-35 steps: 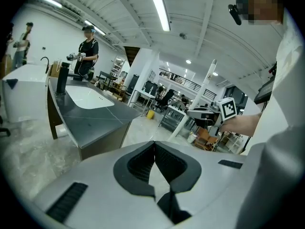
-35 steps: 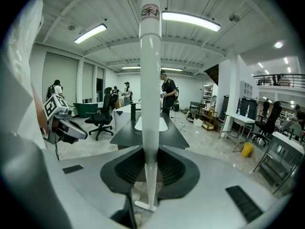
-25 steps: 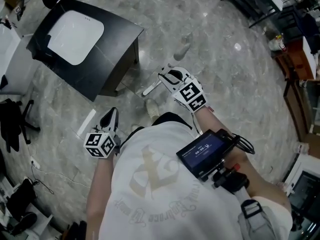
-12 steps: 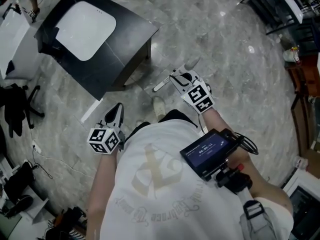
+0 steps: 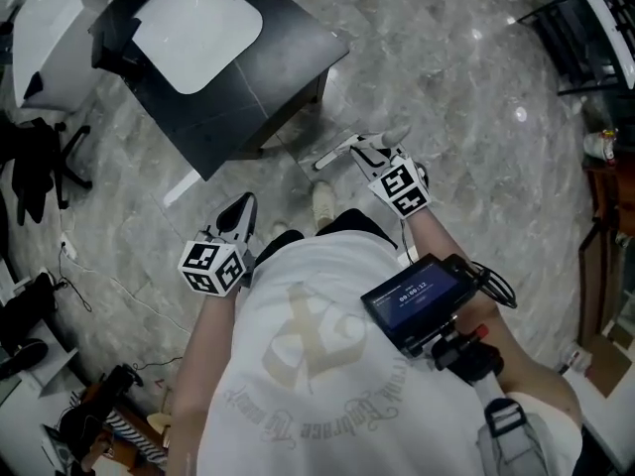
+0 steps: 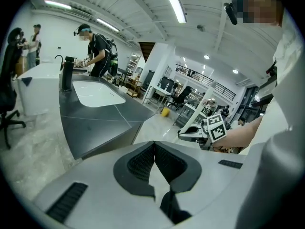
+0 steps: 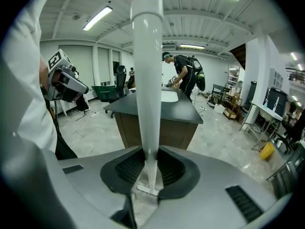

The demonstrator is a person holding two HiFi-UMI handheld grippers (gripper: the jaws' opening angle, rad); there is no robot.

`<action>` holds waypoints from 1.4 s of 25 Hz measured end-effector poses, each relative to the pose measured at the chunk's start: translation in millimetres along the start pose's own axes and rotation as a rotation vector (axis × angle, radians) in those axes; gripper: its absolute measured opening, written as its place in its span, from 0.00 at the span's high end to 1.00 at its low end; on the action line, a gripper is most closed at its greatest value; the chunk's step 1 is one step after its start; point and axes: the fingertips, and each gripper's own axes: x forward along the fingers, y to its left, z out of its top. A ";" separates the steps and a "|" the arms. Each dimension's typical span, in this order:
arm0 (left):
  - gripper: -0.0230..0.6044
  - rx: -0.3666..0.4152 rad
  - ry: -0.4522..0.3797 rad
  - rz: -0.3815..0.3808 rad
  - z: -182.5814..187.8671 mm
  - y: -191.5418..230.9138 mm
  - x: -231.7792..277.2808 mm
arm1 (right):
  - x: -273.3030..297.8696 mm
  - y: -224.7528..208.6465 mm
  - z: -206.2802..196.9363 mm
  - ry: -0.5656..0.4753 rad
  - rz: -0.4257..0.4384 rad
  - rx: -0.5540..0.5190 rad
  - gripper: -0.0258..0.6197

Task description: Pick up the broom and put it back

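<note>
The broom shows only as a white handle (image 7: 147, 80); its head is out of sight. My right gripper (image 7: 150, 163) is shut on this handle, which rises from between the pads to the top of the right gripper view. In the head view the right gripper (image 5: 372, 152) holds the handle (image 5: 332, 155) in front of my body, near the corner of the black table (image 5: 298, 58). My left gripper (image 5: 238, 214) hangs lower left, apart from the broom. Its pads (image 6: 143, 161) meet with nothing between them.
The black table with a white inset (image 6: 100, 113) stands just ahead. Behind it a person (image 7: 183, 78) with a backpack works. An office chair (image 5: 40, 167) and cables lie at the left, dark shelving (image 5: 585, 28) at the right. A yellow bin (image 7: 267, 150) stands on the grey floor.
My right gripper has come down with the broom handle still in its jaws. The left gripper shifted slightly, then held still. The head view has swung, so the table sits further right.
</note>
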 end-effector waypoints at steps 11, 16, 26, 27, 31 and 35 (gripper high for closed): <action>0.94 -0.102 -0.013 0.111 -21.1 10.5 -10.9 | 61.5 15.3 -32.7 0.133 0.118 -0.088 0.81; 0.94 -0.136 -0.022 0.149 -35.8 7.1 -17.7 | 82.0 28.2 -47.1 0.176 0.144 -0.076 0.81; 0.94 -0.187 -0.040 0.229 -54.5 9.4 -41.7 | 104.6 54.5 -64.9 0.233 0.185 -0.068 0.81; 0.94 -0.195 -0.041 0.234 -57.0 8.5 -43.6 | 106.2 58.3 -67.4 0.243 0.191 -0.068 0.81; 0.94 -0.228 -0.044 0.252 -73.4 18.2 -59.5 | 123.2 82.0 -70.8 0.271 0.206 -0.075 0.81; 0.94 -0.266 -0.050 0.282 -89.8 33.2 -79.4 | 142.1 104.7 -68.6 0.297 0.221 -0.099 0.81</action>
